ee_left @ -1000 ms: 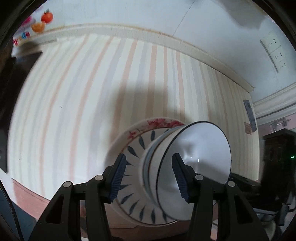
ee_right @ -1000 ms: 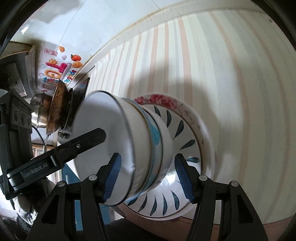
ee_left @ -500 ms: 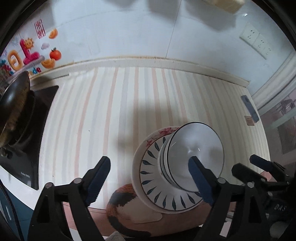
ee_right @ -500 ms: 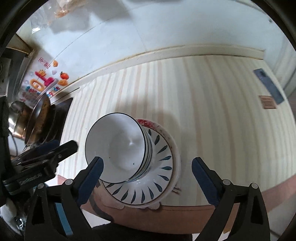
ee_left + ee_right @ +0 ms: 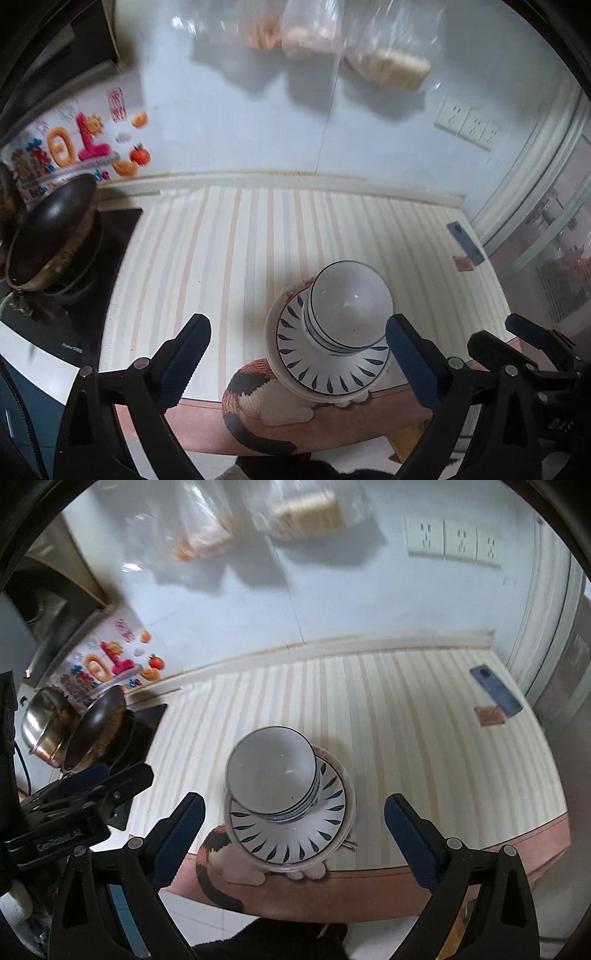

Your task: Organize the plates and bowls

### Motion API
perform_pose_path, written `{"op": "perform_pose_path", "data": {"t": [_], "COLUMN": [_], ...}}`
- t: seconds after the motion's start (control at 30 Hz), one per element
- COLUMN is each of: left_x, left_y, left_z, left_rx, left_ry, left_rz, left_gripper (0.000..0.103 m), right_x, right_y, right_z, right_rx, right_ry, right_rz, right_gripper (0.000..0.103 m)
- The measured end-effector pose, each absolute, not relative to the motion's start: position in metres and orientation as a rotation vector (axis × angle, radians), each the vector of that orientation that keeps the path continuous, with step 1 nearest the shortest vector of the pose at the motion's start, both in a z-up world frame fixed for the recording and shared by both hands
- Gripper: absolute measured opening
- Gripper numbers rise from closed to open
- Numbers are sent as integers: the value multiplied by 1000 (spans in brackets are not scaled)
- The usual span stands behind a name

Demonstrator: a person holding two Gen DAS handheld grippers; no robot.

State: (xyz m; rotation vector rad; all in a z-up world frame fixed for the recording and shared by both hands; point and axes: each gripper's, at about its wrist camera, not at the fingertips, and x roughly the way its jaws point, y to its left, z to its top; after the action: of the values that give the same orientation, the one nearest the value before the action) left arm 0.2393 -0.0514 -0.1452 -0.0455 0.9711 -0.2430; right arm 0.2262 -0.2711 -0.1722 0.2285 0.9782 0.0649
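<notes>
Both the left tool (image 5: 297, 354) and the right tool (image 5: 293, 834) have just spread wide and pulled up and back, nothing between their pads. The nested white dark-rimmed bowls (image 5: 272, 773) sit on the stacked leaf-patterned plates (image 5: 291, 840) near the striped worktop (image 5: 406, 738) front edge, so stacking looks finished.

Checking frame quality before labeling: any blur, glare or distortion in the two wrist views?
Left wrist: strong fisheye bending; hanging bags up top motion-blurred; bowl stack fairly sharp, with a small glint inside the top bowl. Right wrist: same barrel distortion; bags smeared, wall sockets readable, dark vignette at the corners.
</notes>
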Motion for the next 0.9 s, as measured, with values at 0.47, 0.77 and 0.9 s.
{"op": "perform_pose_path", "data": {"t": [0.47,0.77,0.9], "left_x": [116,62,47], "left_y": [-33,-19,-13], "left_z": [-72,-51,-48], "left_rx": [-41,-7,-5], "left_ry": [814,754,735], "left_rz": [-114,-57,-44], "left_gripper": [102,102,102], "right_x": [95,40,22], "right_y": [-248,-241,-231], "right_z": [-86,-59,-52], "right_rx": [176,136,106], "right_ry": [836,768,746], "right_rz": [108,65,39], "right_gripper": [101,101,101]}}
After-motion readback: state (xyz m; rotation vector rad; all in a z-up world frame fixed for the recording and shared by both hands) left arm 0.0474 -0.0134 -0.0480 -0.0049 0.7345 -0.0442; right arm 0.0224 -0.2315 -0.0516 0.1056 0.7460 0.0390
